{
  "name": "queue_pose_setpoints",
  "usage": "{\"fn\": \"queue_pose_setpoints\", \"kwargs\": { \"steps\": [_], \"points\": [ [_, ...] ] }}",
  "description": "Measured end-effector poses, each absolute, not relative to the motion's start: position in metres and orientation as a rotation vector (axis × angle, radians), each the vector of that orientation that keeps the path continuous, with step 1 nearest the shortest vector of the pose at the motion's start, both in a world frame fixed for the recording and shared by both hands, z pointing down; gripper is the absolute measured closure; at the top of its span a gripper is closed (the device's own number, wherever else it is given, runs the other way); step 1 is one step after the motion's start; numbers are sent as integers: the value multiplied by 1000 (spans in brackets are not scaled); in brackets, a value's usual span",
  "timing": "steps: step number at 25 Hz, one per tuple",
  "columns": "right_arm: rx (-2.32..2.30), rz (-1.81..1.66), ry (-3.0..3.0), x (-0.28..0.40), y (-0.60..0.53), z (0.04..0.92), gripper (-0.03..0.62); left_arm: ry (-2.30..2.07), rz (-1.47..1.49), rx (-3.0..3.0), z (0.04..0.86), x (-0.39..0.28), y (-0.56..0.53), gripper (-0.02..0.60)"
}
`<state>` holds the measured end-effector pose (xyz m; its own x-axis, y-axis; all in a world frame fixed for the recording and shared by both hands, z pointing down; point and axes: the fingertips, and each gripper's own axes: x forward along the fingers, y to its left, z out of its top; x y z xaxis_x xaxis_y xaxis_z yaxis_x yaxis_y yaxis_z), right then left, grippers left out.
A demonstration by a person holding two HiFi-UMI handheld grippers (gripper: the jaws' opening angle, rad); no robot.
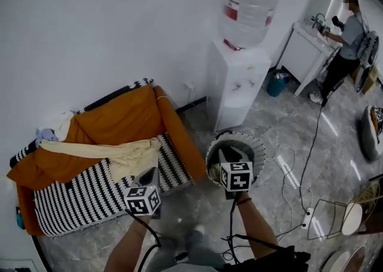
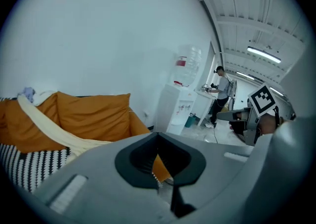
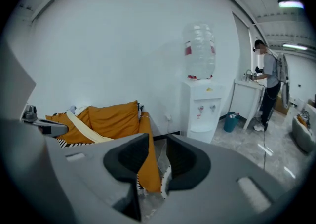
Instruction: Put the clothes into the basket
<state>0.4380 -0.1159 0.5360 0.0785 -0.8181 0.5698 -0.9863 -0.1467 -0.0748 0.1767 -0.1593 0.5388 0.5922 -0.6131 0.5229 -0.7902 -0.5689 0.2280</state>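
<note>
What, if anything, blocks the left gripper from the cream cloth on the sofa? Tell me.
Nothing, so probably yes. The left gripper hovers at the sofa's front edge, fingers apart and empty; the cream cloth lies draped just ahead, nothing between.

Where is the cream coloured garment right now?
In the head view the cream garment lies draped across the orange sofa at the left, above its striped cover and left of the basket on the floor.

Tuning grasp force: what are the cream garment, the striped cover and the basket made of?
Cream garment: soft matte cloth, perhaps cotton; it drapes and creases. Striped cover: matte textile, maybe knit; weave unclear. Basket: white, rim dotted with holes, likely perforated plastic or coated wire.
</note>
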Motion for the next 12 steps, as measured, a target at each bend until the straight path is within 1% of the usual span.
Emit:
{"fn": "queue_pose_setpoints", "kwargs": {
  "steps": [6,12],
  "points": [
    [1905,619,-1953,308,-166,498,474,-1341,397,2223,512,33,-180,586],
    [1750,516,-2101,148,-212,466,474,-1570,294,2107,488,-140,-183,586]
  ]
}}
